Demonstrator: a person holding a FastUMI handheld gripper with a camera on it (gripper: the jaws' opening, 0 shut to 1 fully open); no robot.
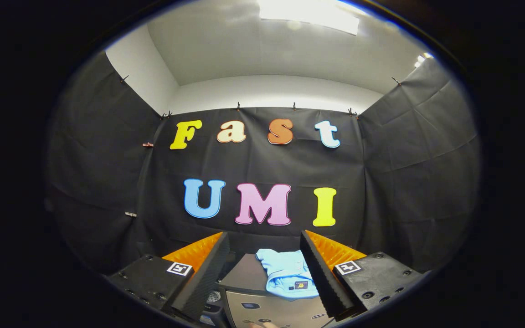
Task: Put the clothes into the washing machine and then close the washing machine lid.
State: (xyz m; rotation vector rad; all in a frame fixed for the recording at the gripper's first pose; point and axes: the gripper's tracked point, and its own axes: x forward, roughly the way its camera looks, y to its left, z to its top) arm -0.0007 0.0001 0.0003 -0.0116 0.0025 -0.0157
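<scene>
The claw [265, 273] is open, holding nothing. A light-blue garment [287, 273] lies folded on the washer [244, 278], between the fingers. To grasp it well, come down squarely and pinch a thick fold.

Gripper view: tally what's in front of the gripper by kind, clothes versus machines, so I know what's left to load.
Clothes: 1, a light blue garment lying on the lid, between the open gripper fingers.
Washing machines: 1, the washing machine, lid down.
Total: 2.
</scene>
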